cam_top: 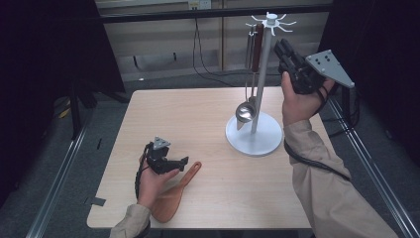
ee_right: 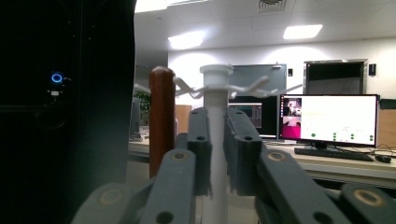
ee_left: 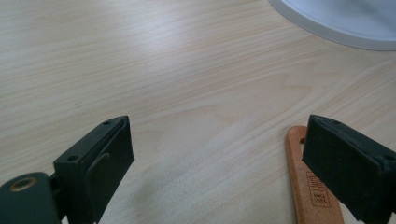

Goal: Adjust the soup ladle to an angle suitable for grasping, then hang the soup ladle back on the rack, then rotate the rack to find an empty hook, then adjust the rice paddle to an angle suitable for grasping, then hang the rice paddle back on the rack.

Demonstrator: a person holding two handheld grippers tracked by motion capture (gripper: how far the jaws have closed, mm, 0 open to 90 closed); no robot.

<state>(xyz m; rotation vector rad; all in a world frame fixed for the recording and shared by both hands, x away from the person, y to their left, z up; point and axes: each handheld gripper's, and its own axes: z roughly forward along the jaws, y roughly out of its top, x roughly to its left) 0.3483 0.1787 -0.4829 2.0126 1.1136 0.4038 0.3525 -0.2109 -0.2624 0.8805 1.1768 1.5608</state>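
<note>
Left claw (ee_left: 215,163) open; spatula (ee_left: 310,186) beside it.

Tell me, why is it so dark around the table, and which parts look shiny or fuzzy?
High view: the light falls on the table, the sides stay black, and the ladle glints. Left gripper view: pale glare streaks the wood, and the spatula handle is sharp. Right gripper view: the near jaws look soft, the ceiling lights glare, and the left side is black behind the rack's post.
</note>
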